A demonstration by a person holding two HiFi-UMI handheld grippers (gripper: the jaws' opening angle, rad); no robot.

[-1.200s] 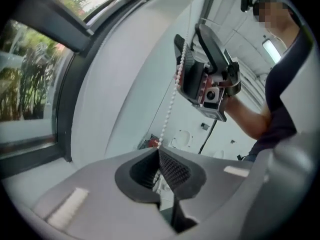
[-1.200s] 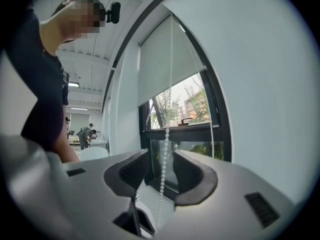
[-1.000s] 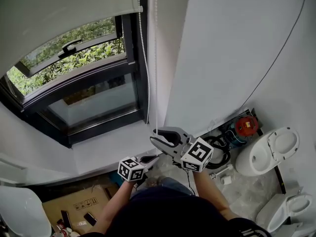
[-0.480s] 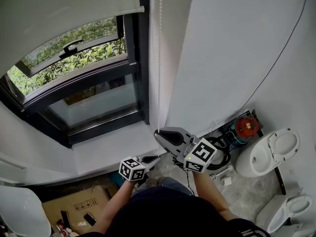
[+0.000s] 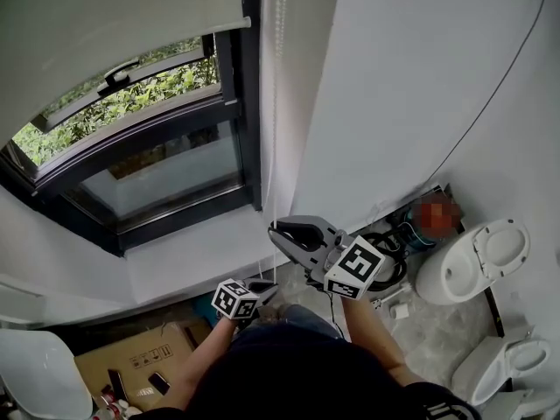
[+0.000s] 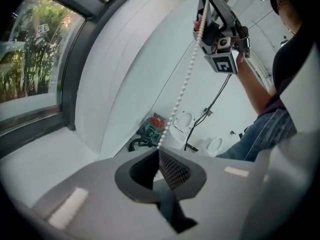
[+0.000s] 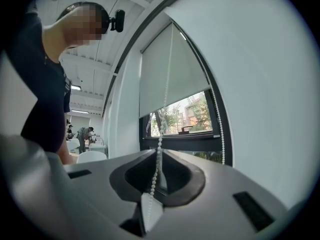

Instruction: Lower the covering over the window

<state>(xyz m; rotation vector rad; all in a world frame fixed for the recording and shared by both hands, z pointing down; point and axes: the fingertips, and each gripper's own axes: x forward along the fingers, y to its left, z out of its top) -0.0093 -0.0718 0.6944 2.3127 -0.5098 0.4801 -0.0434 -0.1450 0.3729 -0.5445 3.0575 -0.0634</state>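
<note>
A white roller blind (image 5: 114,16) covers the top of the dark-framed window (image 5: 149,138); green leaves show below its hem. A white bead chain (image 5: 278,103) hangs down beside the frame. My right gripper (image 5: 278,228) is shut on the chain, which runs straight up from its jaws (image 7: 152,184) toward the blind (image 7: 170,74). My left gripper (image 5: 262,289) sits lower and nearer, also shut. In the left gripper view the bead chain (image 6: 185,84) slants down from the right gripper (image 6: 200,19) into the left gripper (image 6: 159,156). The chain's other strand (image 7: 220,129) hangs free by the wall.
The white sill (image 5: 201,261) lies under the window. On the floor to the right are white toilet bowls (image 5: 477,261) and coiled black hoses (image 5: 394,252). A cardboard box (image 5: 131,361) sits at lower left. A thin black cable (image 5: 490,94) runs up the wall.
The right gripper's jaws went from wide open around the chain to closed on it. The blind's hem sits slightly lower over the window handle. The left gripper stayed where it was.
</note>
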